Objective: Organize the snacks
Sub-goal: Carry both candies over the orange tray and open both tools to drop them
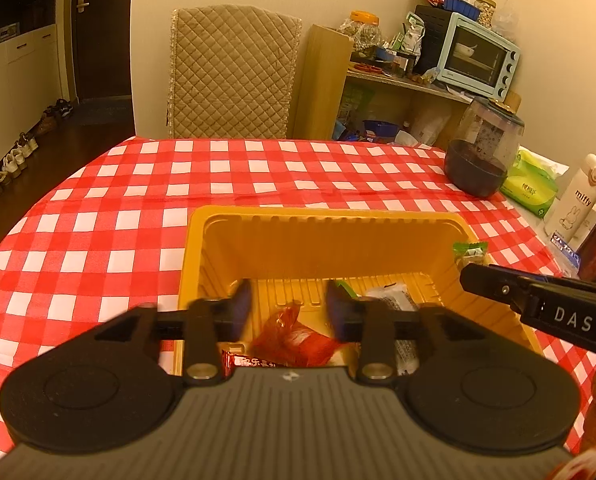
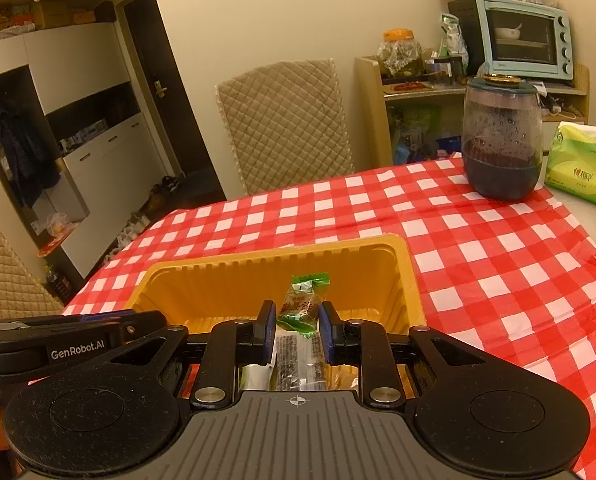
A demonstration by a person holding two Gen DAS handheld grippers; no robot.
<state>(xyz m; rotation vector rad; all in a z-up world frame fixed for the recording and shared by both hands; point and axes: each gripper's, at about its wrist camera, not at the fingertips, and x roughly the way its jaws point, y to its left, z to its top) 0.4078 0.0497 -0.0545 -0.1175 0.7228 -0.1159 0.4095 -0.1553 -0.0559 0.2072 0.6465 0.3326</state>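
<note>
A yellow plastic tray (image 1: 325, 216) stands on the red-checked tablecloth with several snack packets in it. My left gripper (image 1: 289, 306) hangs over the tray's near end, jaws apart, with a red-wrapped snack (image 1: 294, 340) lying loose below them. A clear packet with dark contents (image 1: 393, 294) lies to its right. My right gripper (image 2: 296, 320) is shut on a green-ended snack packet (image 2: 302, 300) above the tray (image 2: 274, 254). In the left wrist view that packet (image 1: 470, 250) sticks up from the right gripper (image 1: 467, 276) at the tray's right rim.
A dark glass jar (image 2: 501, 144) stands at the table's far right, with a green tissue pack (image 2: 581, 164) and a white bottle (image 1: 577, 196) beside it. A quilted chair (image 1: 230, 72) faces the far edge. A shelf with a blue oven (image 2: 525, 36) stands behind.
</note>
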